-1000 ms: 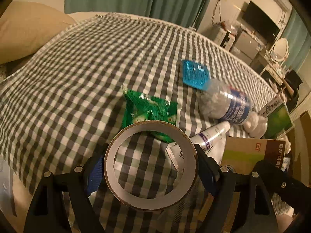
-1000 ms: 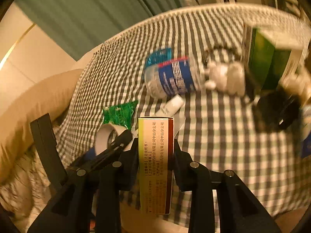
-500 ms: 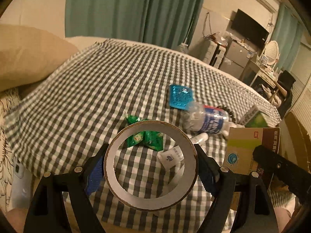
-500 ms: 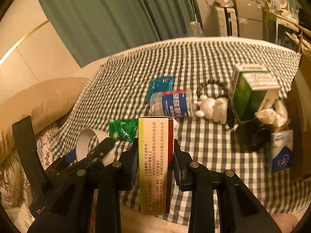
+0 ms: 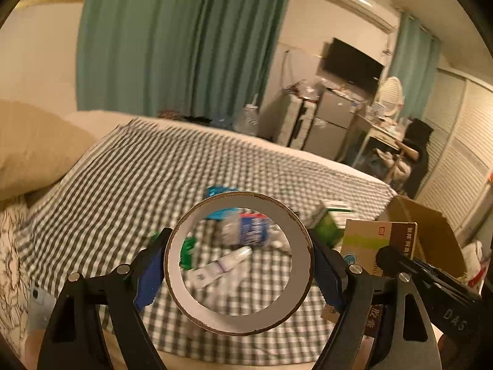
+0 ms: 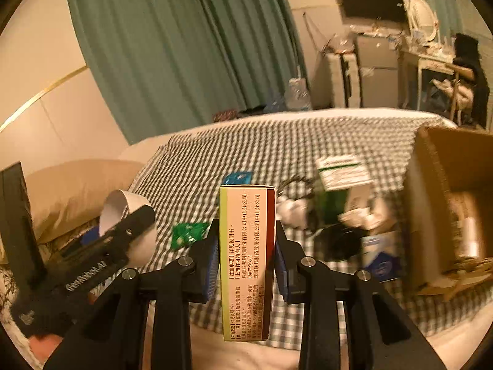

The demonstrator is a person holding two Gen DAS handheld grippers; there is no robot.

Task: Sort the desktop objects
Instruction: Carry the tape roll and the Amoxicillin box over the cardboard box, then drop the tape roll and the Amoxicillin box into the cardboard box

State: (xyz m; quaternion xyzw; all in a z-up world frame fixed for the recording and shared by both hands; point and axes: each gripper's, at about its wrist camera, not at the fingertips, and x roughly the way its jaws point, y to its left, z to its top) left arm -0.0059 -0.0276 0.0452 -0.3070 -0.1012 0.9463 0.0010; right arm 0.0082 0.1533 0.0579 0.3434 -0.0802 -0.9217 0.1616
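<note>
My left gripper (image 5: 238, 265) is shut on a roll of tape (image 5: 302, 252), held upright above the near edge of the checked cloth (image 5: 138, 169). My right gripper (image 6: 246, 256) is shut on a tall medicine box (image 6: 246, 246), also lifted; the box shows in the left wrist view (image 5: 379, 237) to the right of the tape. On the cloth lie a water bottle (image 5: 246, 231), a white tube (image 5: 222, 265), a green packet (image 6: 188, 231), a blue packet (image 6: 237, 177) and a green-and-white carton (image 6: 339, 182).
An open cardboard box (image 6: 443, 197) stands at the right edge of the cloth. Beside it are a white toy (image 6: 292, 211), a dark bead bracelet (image 6: 295, 182), a black round thing (image 6: 339, 240) and a blue-and-white pack (image 6: 379, 262). A beige pillow (image 5: 34, 145) lies left.
Both grippers have risen and pulled back from the cloth with the tape and the medicine box held. The objects on the cloth look smaller and farther; more of the room shows.
</note>
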